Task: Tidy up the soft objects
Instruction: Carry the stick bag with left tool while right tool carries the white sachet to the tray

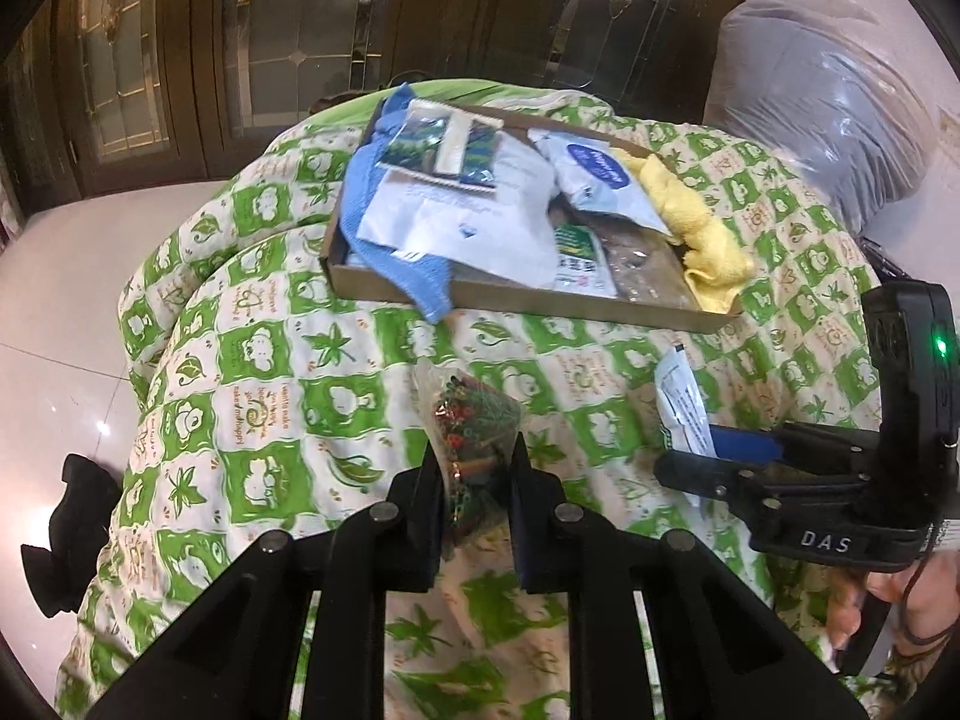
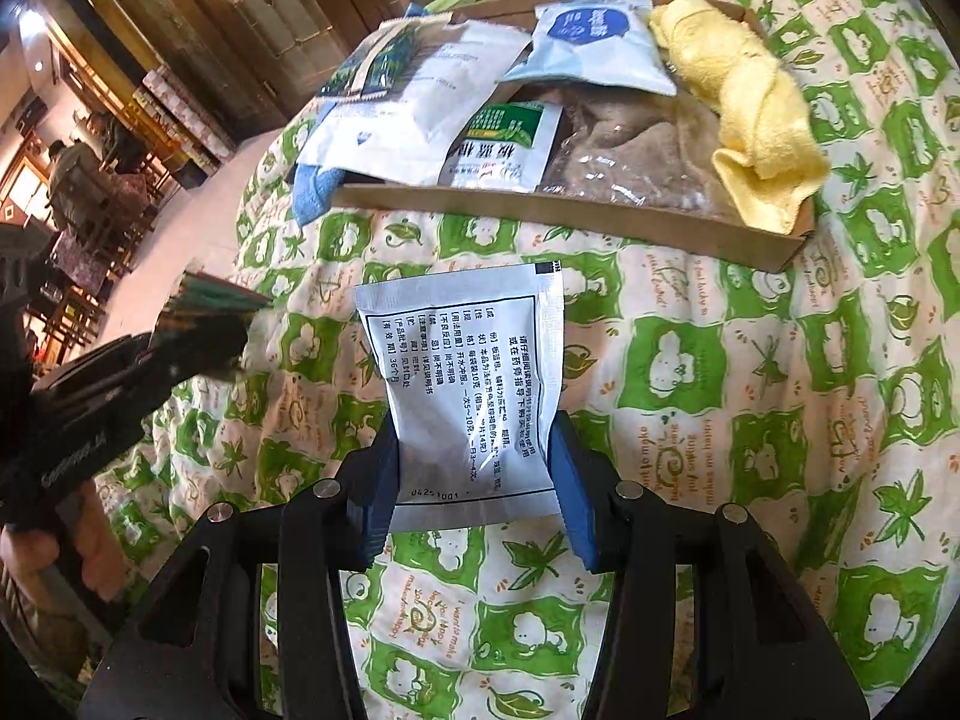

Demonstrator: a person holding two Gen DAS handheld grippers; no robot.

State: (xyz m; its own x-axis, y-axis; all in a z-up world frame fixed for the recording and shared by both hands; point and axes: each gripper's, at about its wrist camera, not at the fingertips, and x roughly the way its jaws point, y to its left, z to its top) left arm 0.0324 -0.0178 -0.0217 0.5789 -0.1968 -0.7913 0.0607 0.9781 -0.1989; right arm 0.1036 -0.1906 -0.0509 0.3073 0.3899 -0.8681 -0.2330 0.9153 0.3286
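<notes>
clear bag's [image 1: 474, 438] blurred contents, brown pouch [image 2: 636, 150] under packets

Printed white sachet [image 2: 468, 390] and clear, perhaps bead-filled bag [image 1: 474, 438], both lifted off the quilt.

A green-and-white patterned quilt [image 1: 288, 396] covers the surface. Pale glossy floor tiles [image 1: 54, 312] reflect light. Dark wooden doors with leaded glass panels [image 1: 288, 30] stand behind; further left, blurred, perhaps chairs [image 2: 90, 264].
</notes>
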